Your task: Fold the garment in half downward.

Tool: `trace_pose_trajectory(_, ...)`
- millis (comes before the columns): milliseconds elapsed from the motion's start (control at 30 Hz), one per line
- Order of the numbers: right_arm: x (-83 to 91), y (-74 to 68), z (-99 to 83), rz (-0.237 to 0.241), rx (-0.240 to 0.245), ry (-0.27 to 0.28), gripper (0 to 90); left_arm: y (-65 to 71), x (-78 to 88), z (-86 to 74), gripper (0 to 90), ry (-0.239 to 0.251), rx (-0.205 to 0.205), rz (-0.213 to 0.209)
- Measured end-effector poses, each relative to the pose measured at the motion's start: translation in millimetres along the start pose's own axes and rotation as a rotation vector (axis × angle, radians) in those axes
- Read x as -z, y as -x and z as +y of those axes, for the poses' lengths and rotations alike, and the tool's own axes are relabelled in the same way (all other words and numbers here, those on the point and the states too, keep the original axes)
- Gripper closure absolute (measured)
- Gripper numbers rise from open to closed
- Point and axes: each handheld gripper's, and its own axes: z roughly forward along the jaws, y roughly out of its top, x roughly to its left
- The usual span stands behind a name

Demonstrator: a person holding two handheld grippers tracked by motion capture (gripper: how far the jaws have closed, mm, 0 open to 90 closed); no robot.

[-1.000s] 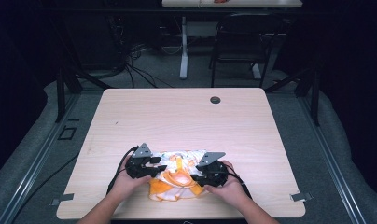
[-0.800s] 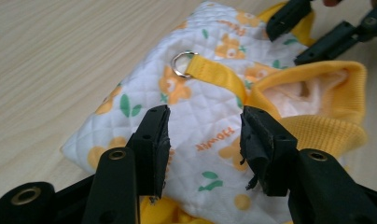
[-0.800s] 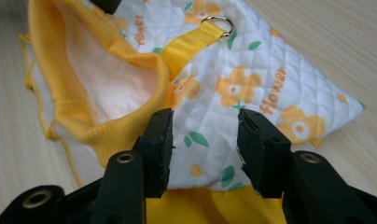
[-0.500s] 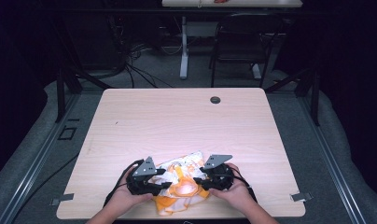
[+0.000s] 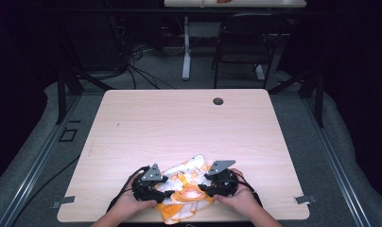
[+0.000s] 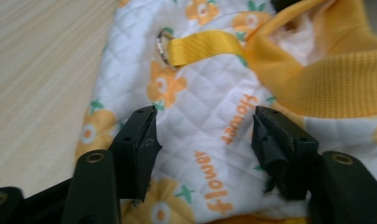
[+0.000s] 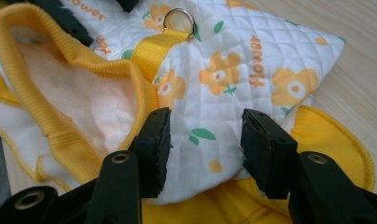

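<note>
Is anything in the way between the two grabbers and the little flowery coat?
No. The left gripper and the right gripper both sit right over the coat, jaws open, with quilted cloth showing between them. Nothing else lies between.

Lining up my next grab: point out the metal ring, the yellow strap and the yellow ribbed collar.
Metal ring (image 7: 179,21), right gripper view, on its rim.
Yellow strap (image 6: 203,46), left gripper view, mid-length of the webbing.
Yellow ribbed collar (image 7: 60,135), right gripper view, on the ribbed band.
</note>
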Motion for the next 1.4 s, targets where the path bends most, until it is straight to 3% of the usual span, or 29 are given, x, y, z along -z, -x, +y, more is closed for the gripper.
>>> trace_pose_trajectory(133,-6.9,0.9,1.5,0.004,-0.023,-0.007,52.2,-9.6,-5.6,3.1,42.5,0.0,0.006,0.043)
trace_pose_trajectory(167,-10.1,1.1,3.8,-0.001,-0.038,-0.002,52.2,-18.9,-7.5,5.6,42.5,0.001,0.016,0.06)
trace_pose_trajectory(200,-10.1,1.1,3.8,-0.001,-0.038,-0.002,52.2,-18.9,-7.5,5.6,42.5,0.001,0.016,0.06)
trace_pose_trajectory(233,-12.4,1.5,6.0,-0.006,-0.052,0.007,52.2,-28.2,-8.4,8.3,42.8,-0.003,0.019,0.092)
trace_pose_trajectory(333,-14.7,1.4,8.4,-0.007,-0.068,0.022,52.2,-39.2,-8.0,11.4,44.6,0.009,0.05,0.128)
trace_pose_trajectory(367,-14.8,0.1,11.2,-0.001,-0.07,0.026,51.8,-47.2,-2.6,13.7,46.0,0.048,0.092,0.148)
trace_pose_trajectory(400,-14.4,-0.9,11.9,-0.007,-0.066,0.027,51.7,-48.9,2.2,14.9,45.9,0.071,0.119,0.139)
trace_pose_trajectory(533,-10.5,-3.8,14.2,-0.018,-0.048,0.041,51.0,-44.1,15.5,18.0,43.7,0.11,0.134,0.092)
trace_pose_trajectory(567,-7.1,-4.7,14.9,-0.019,-0.041,0.05,50.8,-36.3,22.3,19.2,43.5,0.131,0.128,0.059)
trace_pose_trajectory(633,-3.0,-6.8,15.0,-0.025,-0.031,0.061,50.5,-31.3,25.6,19.6,42.6,0.136,0.122,0.038)
trace_pose_trajectory(733,-0.2,-7.9,14.7,-0.019,-0.031,0.064,50.5,-22.0,27.6,19.6,41.8,0.128,0.099,0.013)
trace_pose_trajectory(833,3.3,-11.1,12.3,-0.006,-0.016,0.049,50.1,-7.9,26.1,14.1,41.1,0.09,0.029,-0.026)
trace_pose_trajectory(1033,2.5,-11.3,6.9,0.007,-0.006,0.021,48.0,6.7,18.1,-2.1,39.2,0.017,-0.036,-0.022)
trace_pose_trajectory(1167,-4.2,-10.9,2.8,0.023,0.006,-0.016,47.9,4.4,11.3,-9.9,39.1,0.034,-0.015,-0.032)
trace_pose_trajectory(1267,-7.6,-9.2,2.2,0.032,0.024,-0.025,49.0,3.1,10.1,-8.8,40.6,0.029,-0.034,-0.006)
trace_pose_trajectory(1300,-9.2,-6.0,3.1,0.039,0.011,-0.023,49.2,-1.7,7.0,-6.8,40.6,0.029,-0.033,0.021)
trace_pose_trajectory(1400,-13.8,5.9,5.8,0.045,-0.028,-0.01,49.7,-13.3,2.1,-3.0,40.7,0.038,-0.006,0.047)
